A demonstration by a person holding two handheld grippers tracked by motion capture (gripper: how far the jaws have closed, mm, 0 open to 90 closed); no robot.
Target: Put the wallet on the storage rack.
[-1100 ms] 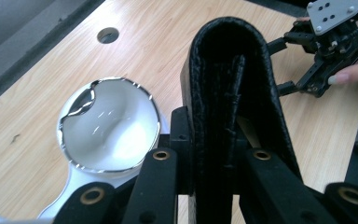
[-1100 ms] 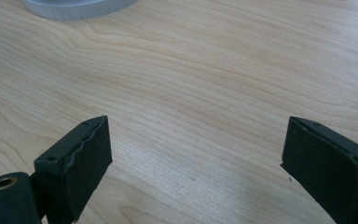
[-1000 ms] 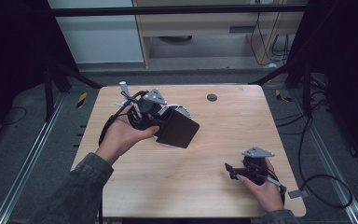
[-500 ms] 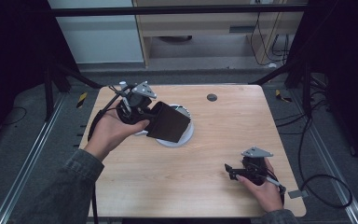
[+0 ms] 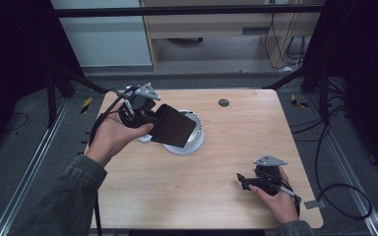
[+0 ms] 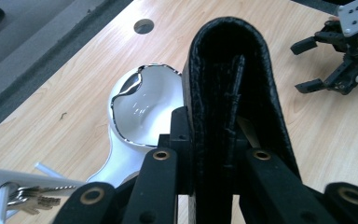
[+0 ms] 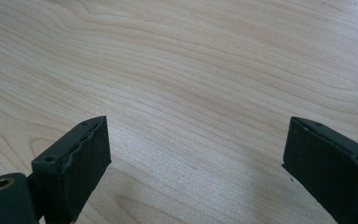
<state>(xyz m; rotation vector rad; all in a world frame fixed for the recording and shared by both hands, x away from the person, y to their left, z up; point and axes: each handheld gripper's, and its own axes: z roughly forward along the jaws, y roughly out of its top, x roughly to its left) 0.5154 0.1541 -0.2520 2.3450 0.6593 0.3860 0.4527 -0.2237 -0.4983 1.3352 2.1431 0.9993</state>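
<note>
Your black wallet (image 5: 173, 126) is covering much of the white dish (image 5: 197, 139); in the left gripper view, the keys (image 6: 25, 198) are running off the bottom-left edge.

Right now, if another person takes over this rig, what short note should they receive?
Left gripper: shut on the black wallet, held in the air above the white dish.
Right gripper: open, holding nothing, low over the wooden table near its front right corner.
Things: the dish sits left of the table's middle; a bunch of keys lies beside it.
Done: the wallet is picked up and carried over the dish.
Left: probably lower the wallet into the dish or beside it and release. Whether the keys also belong there I cannot tell.
</note>
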